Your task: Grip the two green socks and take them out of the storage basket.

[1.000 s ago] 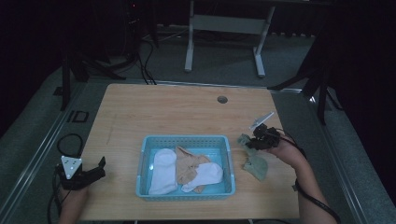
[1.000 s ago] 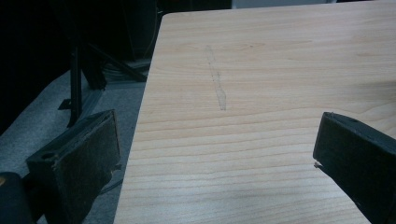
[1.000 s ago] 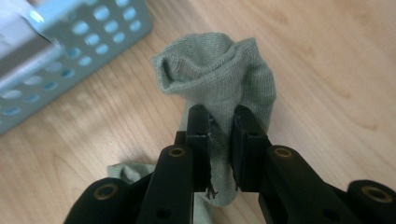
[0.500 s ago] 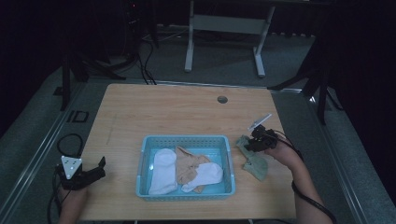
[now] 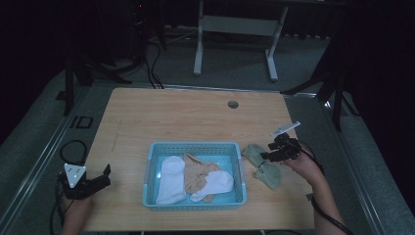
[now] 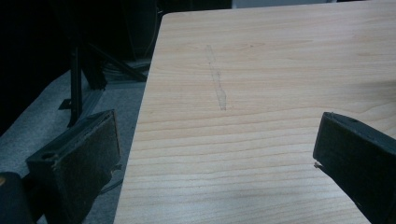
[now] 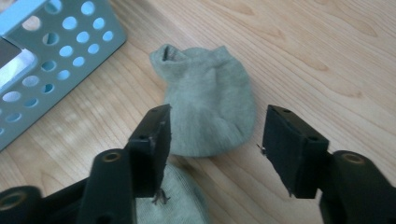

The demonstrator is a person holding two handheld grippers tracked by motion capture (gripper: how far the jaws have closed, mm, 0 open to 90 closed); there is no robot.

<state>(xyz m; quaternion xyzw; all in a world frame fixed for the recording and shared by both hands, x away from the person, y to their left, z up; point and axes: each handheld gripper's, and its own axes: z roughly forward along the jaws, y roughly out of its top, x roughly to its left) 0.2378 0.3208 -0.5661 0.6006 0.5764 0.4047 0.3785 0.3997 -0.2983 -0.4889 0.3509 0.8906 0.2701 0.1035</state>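
Note:
Two grey-green socks lie on the wooden table right of a light blue basket (image 5: 151,159). One sock (image 5: 252,153) (image 7: 205,112) is nearer the basket; the other (image 5: 269,175) (image 7: 180,200) lies nearer the table's front. My right gripper (image 5: 266,155) (image 7: 215,140) hovers open just above the first sock, jaws either side of its rounded end, nothing held. In the basket lie two white socks (image 5: 170,178) and a tan sock (image 5: 196,172). My left gripper (image 5: 100,177) (image 6: 215,154) rests open at the table's front left corner, empty.
The basket's perforated wall (image 7: 56,51) stands close to the left of the right gripper. A round cable hole (image 5: 233,104) sits near the table's far edge. Bare wood stretches across the far half of the table (image 5: 186,115). Stands and cables crowd the dark floor behind.
The right gripper has shifted slightly left and down toward the sock near the basket. The left gripper has stayed put.

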